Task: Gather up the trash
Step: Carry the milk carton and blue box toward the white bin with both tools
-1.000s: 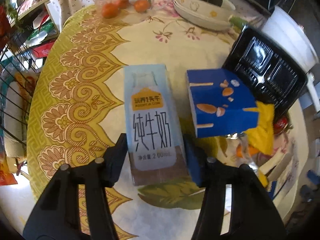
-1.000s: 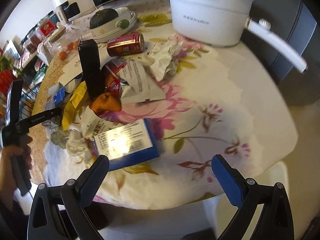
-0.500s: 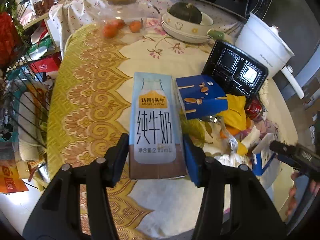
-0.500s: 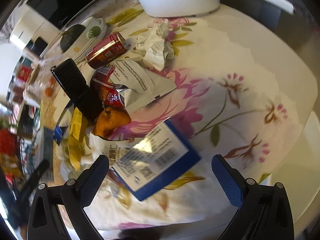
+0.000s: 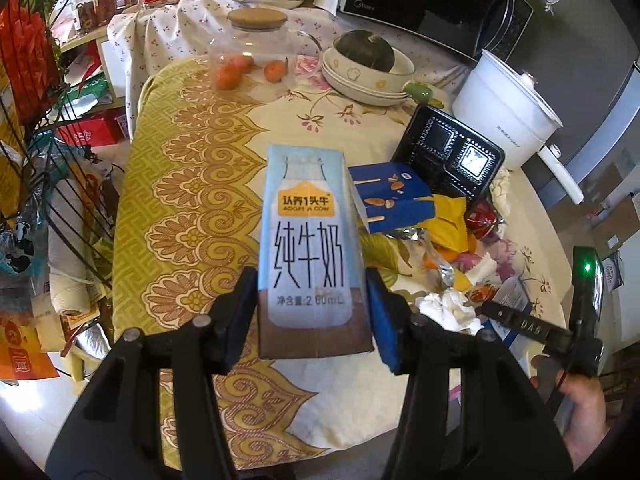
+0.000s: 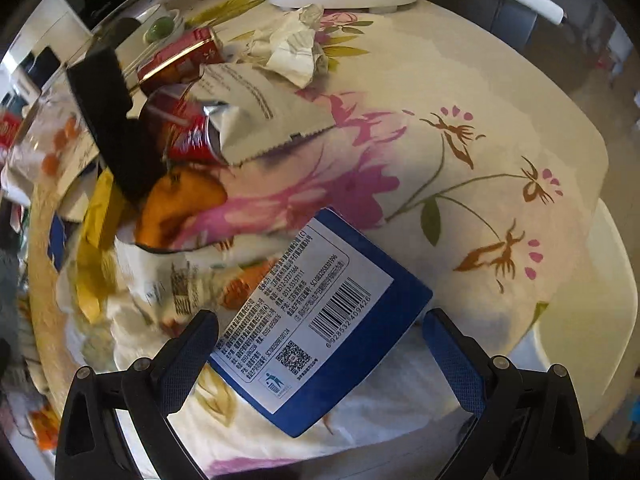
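Lifted since the earlier frame: the milk carton [image 5: 312, 252], which lay flat on the tablecloth [image 5: 192, 184] a second ago, now hangs clear above it in my left gripper [image 5: 310, 320], both blue pads pressed against its lower sides, tongs narrowed to the carton's width. Item one, then, counts as picked and awaits a bin, none of which I can see in either view. Shifted likewise: my right gripper [image 6: 320, 356] has come down over the blue box [image 6: 320, 320], label side up, near the table's edge; its tongs stand wide apart, one finger on each side of the box, holding nothing. Item two I judge next for collection, needing only a squeeze. Remaining stock on the table: blue snack box [image 5: 394, 202], black plastic tray [image 5: 448, 156], yellow wrapper [image 5: 450, 220], red cans [image 6: 184, 56], crumpled paper [image 6: 296, 48], torn silver pouch [image 6: 256, 112]. White pot [image 5: 508, 116] and bowls [image 5: 368, 76] I list as not trash.
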A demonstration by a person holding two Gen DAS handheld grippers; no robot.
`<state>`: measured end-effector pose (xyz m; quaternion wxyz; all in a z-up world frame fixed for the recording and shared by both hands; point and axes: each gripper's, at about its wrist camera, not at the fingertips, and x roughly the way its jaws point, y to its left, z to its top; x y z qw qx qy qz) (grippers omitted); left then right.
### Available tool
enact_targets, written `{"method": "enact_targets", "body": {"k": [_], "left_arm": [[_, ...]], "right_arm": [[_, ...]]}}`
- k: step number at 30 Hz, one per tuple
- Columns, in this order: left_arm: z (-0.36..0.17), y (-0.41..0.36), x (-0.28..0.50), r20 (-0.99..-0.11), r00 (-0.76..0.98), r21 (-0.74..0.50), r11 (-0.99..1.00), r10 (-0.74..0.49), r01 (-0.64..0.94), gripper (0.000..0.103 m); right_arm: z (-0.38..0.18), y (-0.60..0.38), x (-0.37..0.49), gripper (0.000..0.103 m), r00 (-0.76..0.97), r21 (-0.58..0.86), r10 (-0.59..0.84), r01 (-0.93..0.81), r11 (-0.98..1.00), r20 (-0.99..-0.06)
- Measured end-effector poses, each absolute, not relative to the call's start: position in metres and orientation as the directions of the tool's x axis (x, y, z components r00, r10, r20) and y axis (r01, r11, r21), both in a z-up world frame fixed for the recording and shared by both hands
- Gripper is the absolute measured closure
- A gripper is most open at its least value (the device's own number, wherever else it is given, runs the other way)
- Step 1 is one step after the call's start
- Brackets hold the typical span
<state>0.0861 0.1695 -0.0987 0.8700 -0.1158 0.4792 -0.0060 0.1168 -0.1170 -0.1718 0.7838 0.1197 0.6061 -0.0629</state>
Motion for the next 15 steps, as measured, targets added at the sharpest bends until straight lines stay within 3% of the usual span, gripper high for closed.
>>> {"method": "enact_targets", "body": {"k": [3, 5, 15], "left_arm": [[-0.097, 0.165, 0.085, -0.830, 0.543, -0.207, 0.975, -0.128, -0.087, 0.048], [-0.096, 0.160, 0.084, -0.830, 0.542, -0.203, 0.976, -0.130, -0.077, 0.048], [-0.096, 0.140, 0.084, -0.835, 0.530, -0.183, 0.983, -0.145, -0.019, 0.048]], "right_arm": [[-0.169, -0.121, 0.111, 0.015, 0.272, 0.109, 0.048, 0.213, 0.971, -0.961], [-0.167, -0.127, 0.106, 0.029, 0.280, 0.121, 0.063, 0.195, 0.973, -0.958], [-0.151, -0.175, 0.108, 0.036, 0.303, 0.140, 0.095, 0.131, 0.982, -0.948]]}}
